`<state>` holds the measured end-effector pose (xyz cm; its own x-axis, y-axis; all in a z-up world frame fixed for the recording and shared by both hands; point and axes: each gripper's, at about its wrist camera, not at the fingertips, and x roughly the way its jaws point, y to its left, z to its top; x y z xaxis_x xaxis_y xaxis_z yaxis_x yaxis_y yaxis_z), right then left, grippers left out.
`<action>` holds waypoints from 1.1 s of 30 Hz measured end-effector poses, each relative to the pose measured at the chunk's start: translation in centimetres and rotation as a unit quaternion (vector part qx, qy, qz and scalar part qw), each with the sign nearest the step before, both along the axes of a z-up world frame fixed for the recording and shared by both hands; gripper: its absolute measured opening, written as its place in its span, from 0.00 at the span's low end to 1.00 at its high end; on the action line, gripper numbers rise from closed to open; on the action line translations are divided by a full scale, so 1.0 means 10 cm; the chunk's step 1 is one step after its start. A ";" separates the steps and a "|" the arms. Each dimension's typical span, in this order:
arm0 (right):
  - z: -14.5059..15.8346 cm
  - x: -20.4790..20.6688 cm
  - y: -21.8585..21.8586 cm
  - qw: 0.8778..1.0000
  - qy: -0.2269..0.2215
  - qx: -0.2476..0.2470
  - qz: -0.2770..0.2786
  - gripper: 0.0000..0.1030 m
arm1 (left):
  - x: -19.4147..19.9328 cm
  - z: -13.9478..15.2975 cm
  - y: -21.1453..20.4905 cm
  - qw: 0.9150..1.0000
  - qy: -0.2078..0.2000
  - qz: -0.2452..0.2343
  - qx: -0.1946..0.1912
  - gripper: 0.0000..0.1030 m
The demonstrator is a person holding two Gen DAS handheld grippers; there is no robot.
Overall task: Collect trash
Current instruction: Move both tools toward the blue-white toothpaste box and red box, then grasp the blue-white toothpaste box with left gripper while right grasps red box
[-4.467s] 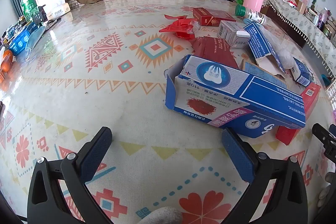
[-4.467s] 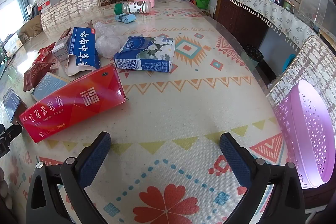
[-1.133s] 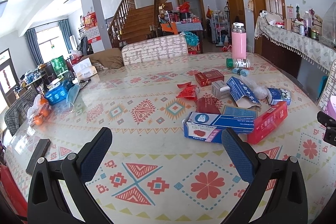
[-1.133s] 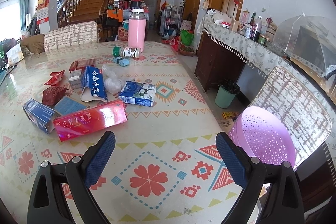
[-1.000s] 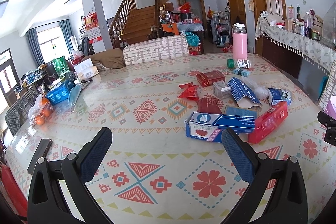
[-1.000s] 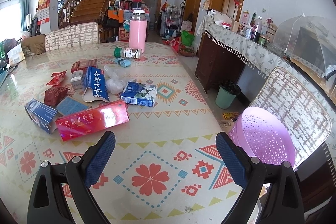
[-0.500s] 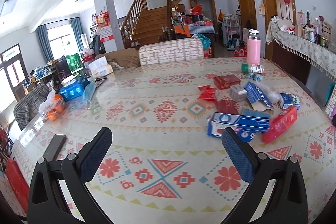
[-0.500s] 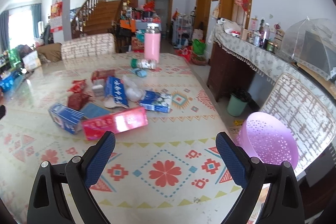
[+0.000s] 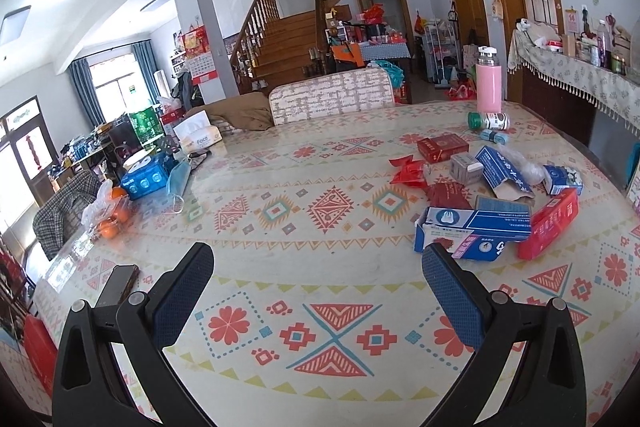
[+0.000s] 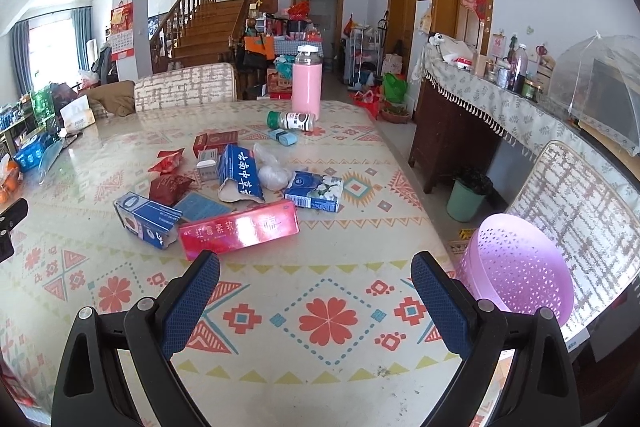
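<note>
Trash lies in a cluster on the patterned table: a long blue toothpaste box, a red ointment box, a torn blue carton, a floral blue pack, red wrappers and a crumpled clear bag. My left gripper is open, held above the near table, left of the cluster. My right gripper is open too, just in front of the red box. Neither holds anything.
A lilac perforated basket sits on a chair at the table's right edge. A pink flask and a lying bottle stand at the back. A phone, oranges and tissue packs line the left side. A green bin is on the floor.
Both grippers have pulled back and risen from the trash, so the boxes look smaller and farther. Both views have swung left. Nothing was picked up.
</note>
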<state>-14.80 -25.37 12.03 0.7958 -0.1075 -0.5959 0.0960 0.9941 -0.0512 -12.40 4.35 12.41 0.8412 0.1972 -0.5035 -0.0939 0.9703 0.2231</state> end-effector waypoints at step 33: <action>-0.54 0.69 -0.21 0.995 0.078 0.060 0.004 0.95 | 1.22 -0.36 -0.21 0.990 0.105 -0.088 -0.036 1.00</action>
<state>-7.85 -27.44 6.61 0.6937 -0.0229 -0.7199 0.0891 0.9945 0.0543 -0.16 2.29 8.83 0.7351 0.0143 -0.6778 0.1188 0.9816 0.1496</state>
